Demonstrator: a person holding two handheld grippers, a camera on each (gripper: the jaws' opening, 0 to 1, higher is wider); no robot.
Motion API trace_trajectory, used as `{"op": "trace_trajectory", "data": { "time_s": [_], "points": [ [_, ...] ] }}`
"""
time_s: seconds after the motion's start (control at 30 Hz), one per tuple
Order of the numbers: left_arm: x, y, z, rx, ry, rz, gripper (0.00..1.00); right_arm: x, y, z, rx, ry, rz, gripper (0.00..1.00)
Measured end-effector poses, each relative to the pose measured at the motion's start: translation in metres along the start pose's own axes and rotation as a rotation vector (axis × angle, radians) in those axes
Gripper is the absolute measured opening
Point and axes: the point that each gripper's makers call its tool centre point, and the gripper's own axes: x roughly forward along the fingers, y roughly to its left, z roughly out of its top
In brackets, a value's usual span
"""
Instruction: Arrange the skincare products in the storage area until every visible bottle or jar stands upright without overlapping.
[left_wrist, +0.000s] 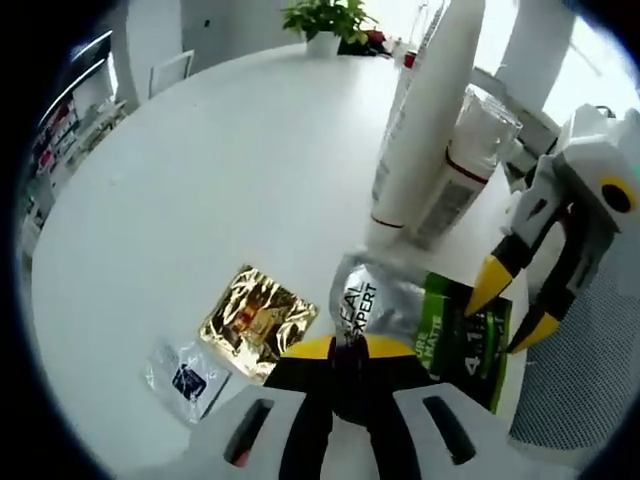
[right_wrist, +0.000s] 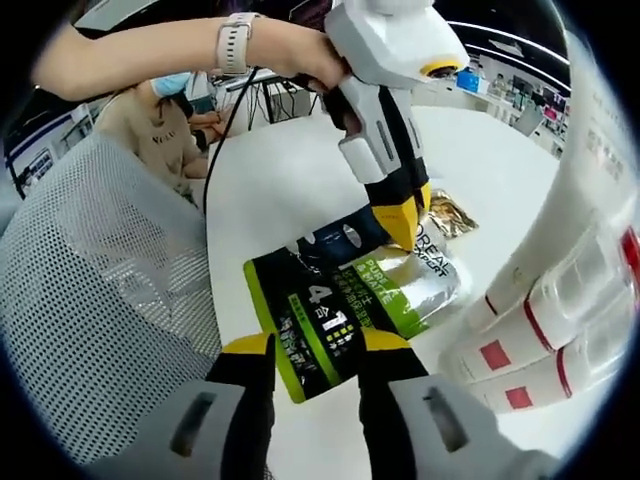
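— What's nearest your left tool (left_wrist: 345, 352)?

— My left tool is clamped on the silver end of the green-and-black pouch (left_wrist: 425, 325), which lies flat on the white bench (left_wrist: 220, 180). At nine o'clock from it I see a gold sachet (left_wrist: 258, 320), and a clear sachet (left_wrist: 187, 378) further out the same way.

— And the right tool?

— In the right gripper view, my right tool (right_wrist: 315, 350) sits at the pouch's near edge, its yellow tips apart with the printed corner between them; I can't tell whether they touch it.

— Further out?

— At one o'clock in the left gripper view, white tubes with red bands (left_wrist: 435, 130) stand upright, close together. A potted plant (left_wrist: 325, 22) sits at twelve o'clock on the bench's far edge.
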Motion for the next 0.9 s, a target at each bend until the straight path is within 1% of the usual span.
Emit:
{"op": "trace_trajectory", "data": {
  "time_s": [0.1,0.17,0.3,0.37,0.43,0.6,0.67,0.73,0.8,0.87,0.9],
  "points": [
    [0.0,0.003,0.003,-0.032,-0.033,-0.009,0.06,0.0,-0.004,0.0,0.01,0.0,-0.01,0.31],
    [-0.002,0.005,0.003,-0.038,-0.04,-0.003,0.07,0.0,-0.007,0.0,0.015,0.0,-0.021,0.32],
    [-0.001,0.011,0.006,-0.026,-0.053,0.026,0.1,0.0,-0.011,0.001,0.026,0.0,-0.035,0.34],
    [-0.001,0.014,0.009,-0.018,-0.064,0.039,0.12,0.001,-0.012,0.001,0.015,0.003,-0.045,0.34],
    [-0.001,0.018,0.013,-0.018,-0.07,0.052,0.12,0.002,-0.012,0.001,0.0,0.007,-0.051,0.34],
    [-0.001,0.023,0.017,-0.013,-0.083,0.069,0.14,0.002,-0.018,0.001,0.011,0.004,-0.069,0.33],
    [-0.002,0.026,0.019,-0.004,-0.093,0.087,0.14,0.002,-0.021,0.001,0.018,0.002,-0.081,0.34],
    [-0.002,0.028,0.02,-0.003,-0.099,0.095,0.13,0.003,-0.024,0.001,0.02,0.001,-0.091,0.34],
    [-0.003,0.033,0.023,-0.004,-0.111,0.119,0.11,0.003,-0.026,0.001,0.024,0.004,-0.1,0.34],
    [-0.003,0.038,0.024,-0.006,-0.119,0.138,0.05,0.003,-0.027,0.002,0.024,0.005,-0.106,0.34],
    [-0.003,0.043,0.025,0.001,-0.12,0.163,0.03,0.003,-0.027,0.002,0.023,0.004,-0.108,0.34]
  ]
}}
